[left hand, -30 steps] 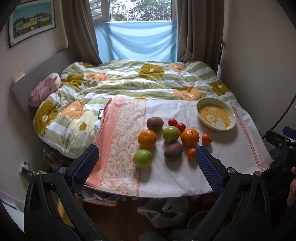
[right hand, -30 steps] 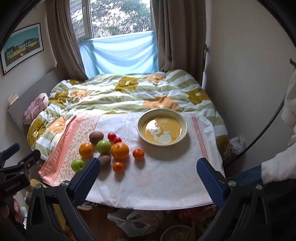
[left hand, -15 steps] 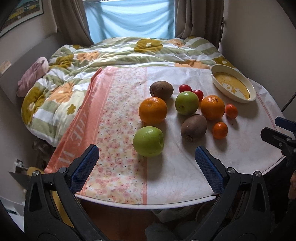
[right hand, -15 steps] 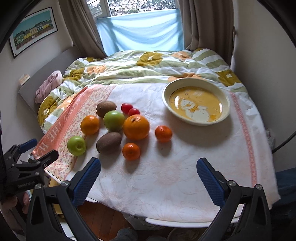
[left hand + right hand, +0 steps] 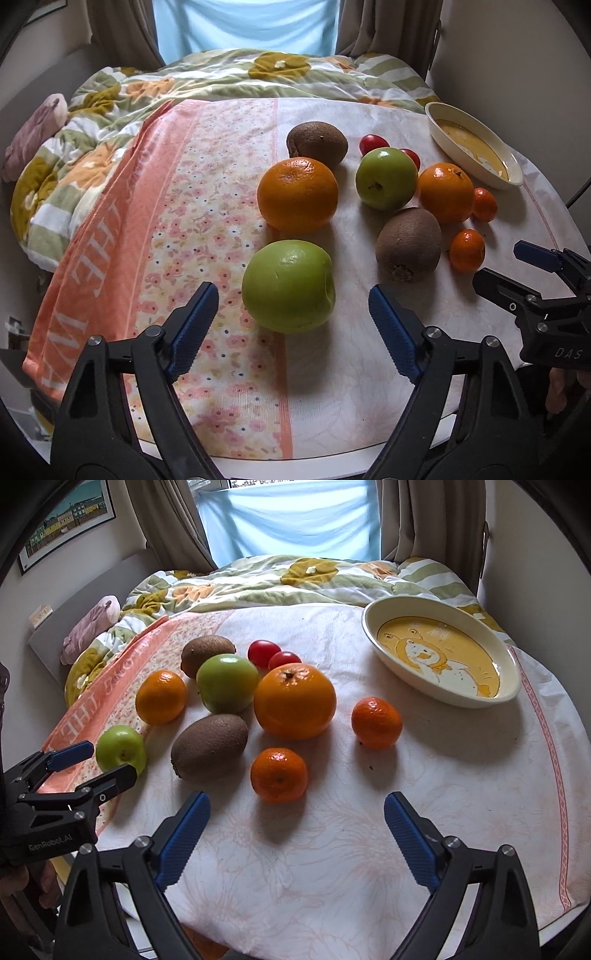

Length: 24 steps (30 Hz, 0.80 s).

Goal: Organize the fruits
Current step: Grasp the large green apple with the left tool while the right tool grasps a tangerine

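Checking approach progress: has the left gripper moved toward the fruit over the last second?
Yes. The left gripper has come forward and down toward the table; its open fingers now flank the near green apple.

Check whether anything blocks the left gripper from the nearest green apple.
Nothing visible does. The left gripper is open, its blue fingers flanking the near green apple with only bare tablecloth between them. The large orange sits behind the apple, not in the approach path.
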Available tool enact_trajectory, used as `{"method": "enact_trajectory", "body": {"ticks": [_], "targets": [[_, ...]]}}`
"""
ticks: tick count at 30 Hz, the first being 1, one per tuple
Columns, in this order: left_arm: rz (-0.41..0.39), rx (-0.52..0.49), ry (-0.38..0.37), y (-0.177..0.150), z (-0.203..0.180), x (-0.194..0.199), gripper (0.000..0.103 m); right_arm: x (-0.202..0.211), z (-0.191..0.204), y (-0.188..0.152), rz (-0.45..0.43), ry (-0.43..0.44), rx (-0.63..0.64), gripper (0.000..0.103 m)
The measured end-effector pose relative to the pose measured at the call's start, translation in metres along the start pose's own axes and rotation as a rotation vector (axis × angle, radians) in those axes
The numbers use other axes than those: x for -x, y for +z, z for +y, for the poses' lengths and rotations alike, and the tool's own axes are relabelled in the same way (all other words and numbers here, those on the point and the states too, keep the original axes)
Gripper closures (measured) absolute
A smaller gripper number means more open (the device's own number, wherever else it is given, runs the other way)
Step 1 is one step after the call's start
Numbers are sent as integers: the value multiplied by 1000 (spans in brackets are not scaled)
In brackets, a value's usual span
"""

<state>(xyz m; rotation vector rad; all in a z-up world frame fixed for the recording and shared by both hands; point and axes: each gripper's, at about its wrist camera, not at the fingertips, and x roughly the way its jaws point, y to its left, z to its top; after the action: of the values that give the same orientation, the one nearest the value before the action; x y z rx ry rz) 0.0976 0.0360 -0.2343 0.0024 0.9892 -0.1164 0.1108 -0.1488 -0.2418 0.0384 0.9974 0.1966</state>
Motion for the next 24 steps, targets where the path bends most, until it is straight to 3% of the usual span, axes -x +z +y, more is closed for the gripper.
{"method": "enact_trajectory", "body": {"ticks": [4, 7, 15, 24], "targets": [[14, 12, -26, -1, 3, -5, 33, -8, 5, 1, 4, -8, 15, 15], [30, 15, -27, -2, 5, -8, 50, -11, 7, 2, 9, -8, 25, 22], [31, 6, -43, -3, 8, -7, 51, -14, 9, 3, 8, -10, 30, 29], [23, -10, -37, -6, 7, -6, 51, -23, 16, 5, 21, -12, 49, 54]]}}
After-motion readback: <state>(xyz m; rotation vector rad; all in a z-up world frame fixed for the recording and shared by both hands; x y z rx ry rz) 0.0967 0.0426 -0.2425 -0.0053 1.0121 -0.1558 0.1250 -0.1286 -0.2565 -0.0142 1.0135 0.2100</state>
